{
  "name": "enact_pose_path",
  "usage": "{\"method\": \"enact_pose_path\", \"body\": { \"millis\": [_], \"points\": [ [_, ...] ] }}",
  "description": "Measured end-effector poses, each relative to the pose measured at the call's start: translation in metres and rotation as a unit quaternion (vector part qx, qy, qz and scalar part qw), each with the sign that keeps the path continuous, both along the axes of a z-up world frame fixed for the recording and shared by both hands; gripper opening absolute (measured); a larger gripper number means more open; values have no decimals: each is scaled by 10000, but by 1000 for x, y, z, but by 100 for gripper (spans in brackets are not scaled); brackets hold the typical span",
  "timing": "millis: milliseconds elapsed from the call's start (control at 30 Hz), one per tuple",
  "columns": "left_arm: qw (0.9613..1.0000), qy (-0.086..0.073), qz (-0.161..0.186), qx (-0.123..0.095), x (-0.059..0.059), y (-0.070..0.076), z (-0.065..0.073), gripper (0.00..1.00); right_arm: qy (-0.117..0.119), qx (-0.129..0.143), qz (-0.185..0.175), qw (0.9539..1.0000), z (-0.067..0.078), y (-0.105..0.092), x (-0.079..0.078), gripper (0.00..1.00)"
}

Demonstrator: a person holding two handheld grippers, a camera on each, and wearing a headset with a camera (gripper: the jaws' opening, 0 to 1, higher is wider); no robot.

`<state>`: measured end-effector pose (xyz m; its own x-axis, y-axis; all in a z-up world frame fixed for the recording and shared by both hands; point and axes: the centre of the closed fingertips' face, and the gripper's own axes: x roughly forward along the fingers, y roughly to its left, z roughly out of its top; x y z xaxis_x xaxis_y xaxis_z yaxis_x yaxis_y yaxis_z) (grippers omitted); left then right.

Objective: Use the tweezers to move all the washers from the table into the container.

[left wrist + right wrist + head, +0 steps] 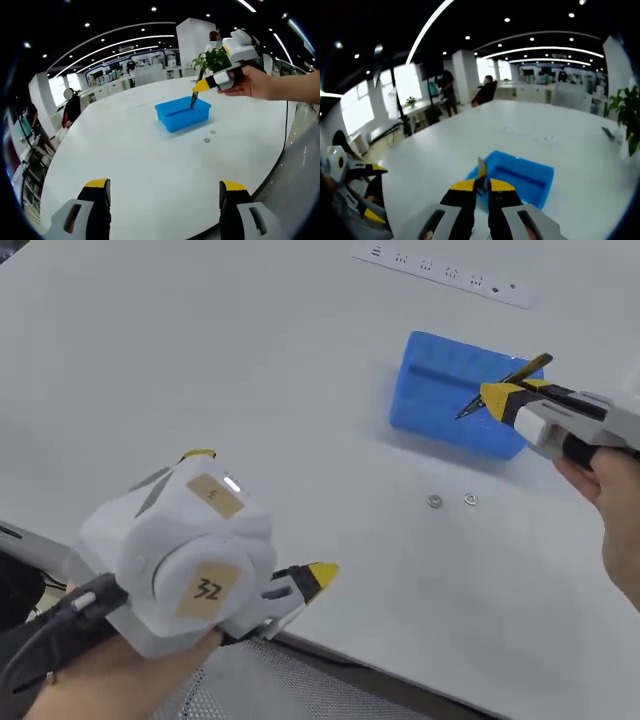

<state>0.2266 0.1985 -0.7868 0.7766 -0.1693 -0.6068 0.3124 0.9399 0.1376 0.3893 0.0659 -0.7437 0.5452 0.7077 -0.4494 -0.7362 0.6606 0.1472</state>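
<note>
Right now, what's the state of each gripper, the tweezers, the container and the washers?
left gripper: open, empty.
right gripper: shut on the tweezers.
container: open-topped, standing on the table.
tweezers: held, tips pointing down over the container; washer in the tips, cannot tell.
washers: two, flat on the table, outside the container.
</note>
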Motion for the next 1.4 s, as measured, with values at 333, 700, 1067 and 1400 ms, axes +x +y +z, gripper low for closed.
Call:
{"method": "enact_pose_path", "body": {
  "millis": [333,700,1067,1400],
  "points": [
    [10000,43,-20,24,0,0,-2,92,291,-116,31,9995,-23,-4,-27,5],
    [9999,81,-41,53,-1,0,-3,92,511,-267,43,9983,-40,-6,-44,5],
    [9999,106,-48,92,-1,0,-4,91,599,-486,38,9970,-60,-9,-49,5],
    [9998,130,-48,113,-1,1,-5,91,519,-639,82,9966,-67,-6,-48,5]
  ]
}}
